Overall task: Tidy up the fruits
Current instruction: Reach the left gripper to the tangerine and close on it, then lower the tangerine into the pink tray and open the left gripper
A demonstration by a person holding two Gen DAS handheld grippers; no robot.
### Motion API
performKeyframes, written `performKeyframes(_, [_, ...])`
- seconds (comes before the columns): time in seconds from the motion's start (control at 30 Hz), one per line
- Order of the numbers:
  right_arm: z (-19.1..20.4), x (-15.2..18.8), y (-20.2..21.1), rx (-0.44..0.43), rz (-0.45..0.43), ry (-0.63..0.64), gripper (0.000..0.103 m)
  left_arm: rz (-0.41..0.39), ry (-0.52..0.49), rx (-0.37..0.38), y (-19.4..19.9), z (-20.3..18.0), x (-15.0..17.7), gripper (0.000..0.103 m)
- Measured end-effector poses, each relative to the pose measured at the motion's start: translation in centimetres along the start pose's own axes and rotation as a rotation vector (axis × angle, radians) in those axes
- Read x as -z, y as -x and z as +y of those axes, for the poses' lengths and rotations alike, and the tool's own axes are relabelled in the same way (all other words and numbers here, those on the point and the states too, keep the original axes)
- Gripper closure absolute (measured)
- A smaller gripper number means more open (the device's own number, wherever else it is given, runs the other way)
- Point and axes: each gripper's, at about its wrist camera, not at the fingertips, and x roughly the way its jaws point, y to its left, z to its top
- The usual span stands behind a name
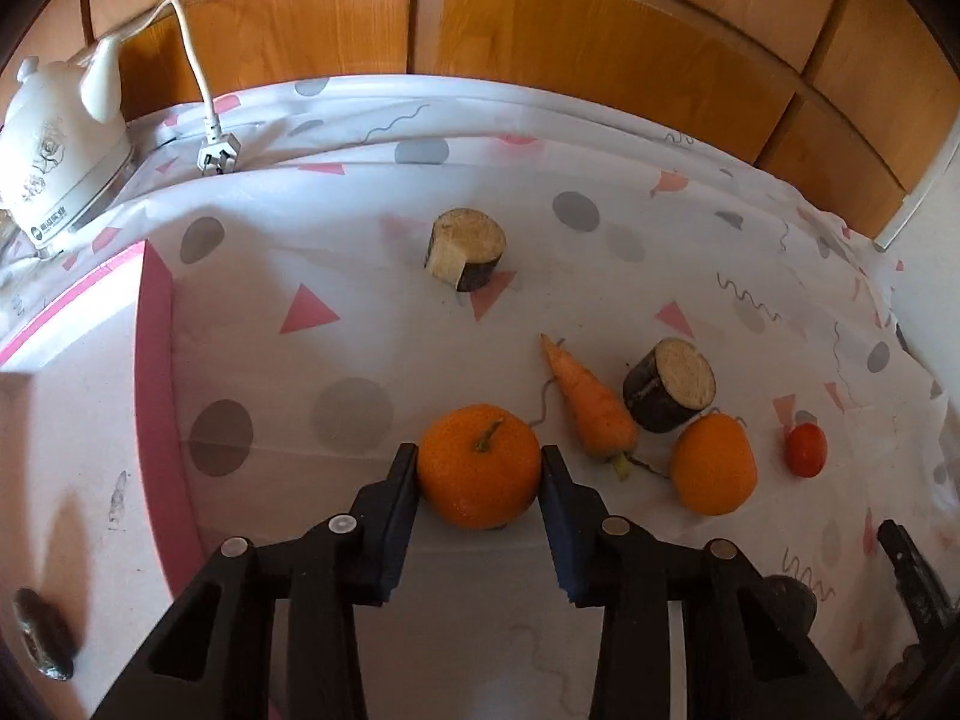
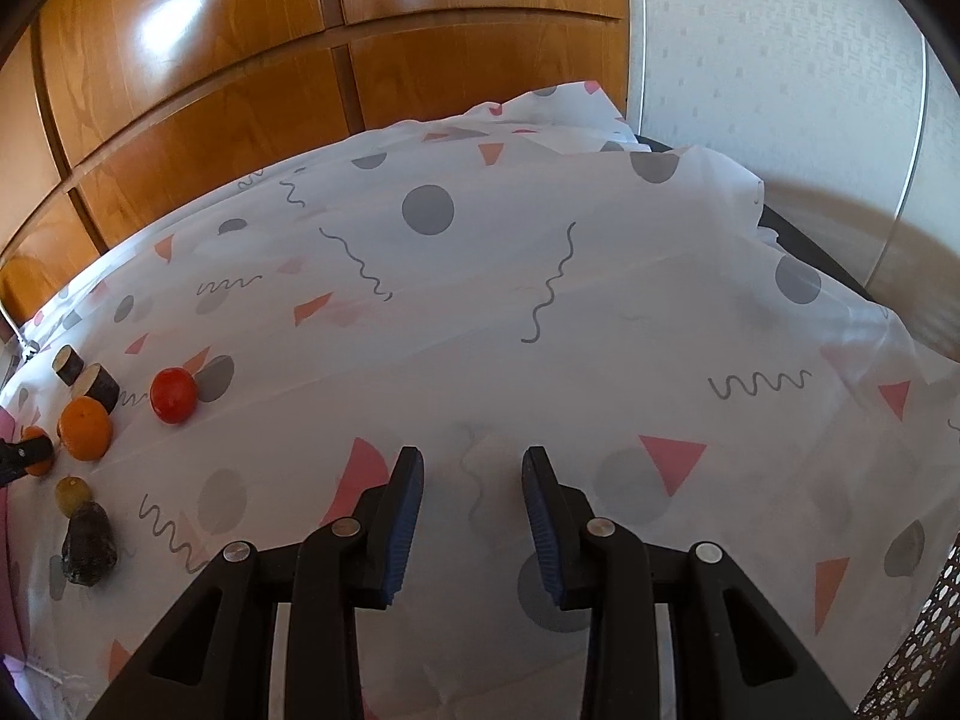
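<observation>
My left gripper [image 1: 478,463] is shut on a stemmed orange [image 1: 478,480], which rests on the patterned cloth with a black pad against each of its sides. To its right lie a carrot [image 1: 588,402], a second orange [image 1: 713,463] and a small red tomato [image 1: 806,449]. Two dark-skinned cut cylinders [image 1: 467,247] [image 1: 669,383] stand behind them. My right gripper [image 2: 473,480] hovers over bare cloth well to the right of the pile, its blue-padded fingers [image 2: 408,498] a little apart with nothing between them. In the right wrist view the tomato [image 2: 173,394] and an orange [image 2: 85,427] sit far left.
A pink-rimmed tray [image 1: 157,360] lies to the left with a dark lump [image 1: 42,630] in it. A white kettle [image 1: 54,144] and its plug [image 1: 217,156] sit at the back left. Wooden cabinet doors [image 1: 600,30] back the table. A wicker basket [image 2: 918,630] is at the right edge.
</observation>
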Motion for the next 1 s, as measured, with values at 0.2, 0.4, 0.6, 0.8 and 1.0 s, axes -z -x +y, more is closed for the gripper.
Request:
performKeyframes(0.2, [0.1, 0.1, -0.2, 0.006, -0.012, 0.003, 0.068, -0.018, 0.017, 0.07, 2.0, 0.4, 1.0, 0.064])
performKeyframes(0.4, [0.7, 0.4, -0.2, 0.023, -0.031, 0.032, 0.062, -0.108, 0.094, 0.1, 6.9, 4.0, 1.4, 0.064])
performKeyframes(0.6, [0.8, 0.5, -0.4, 0.03, -0.036, 0.043, 0.06, -0.167, 0.196, 0.021, 9.9, 9.8, 2.3, 0.064])
performKeyframes(0.8, [1.0, 0.5, -0.5, 0.04, -0.038, 0.052, 0.059, -0.105, 0.268, -0.101, 7.9, 15.1, 3.4, 0.064])
performKeyframes(1.0, [1.0, 0.5, -0.5, 0.042, -0.038, 0.054, 0.059, -0.074, 0.279, -0.148, 5.8, 16.4, 4.7, 0.063])
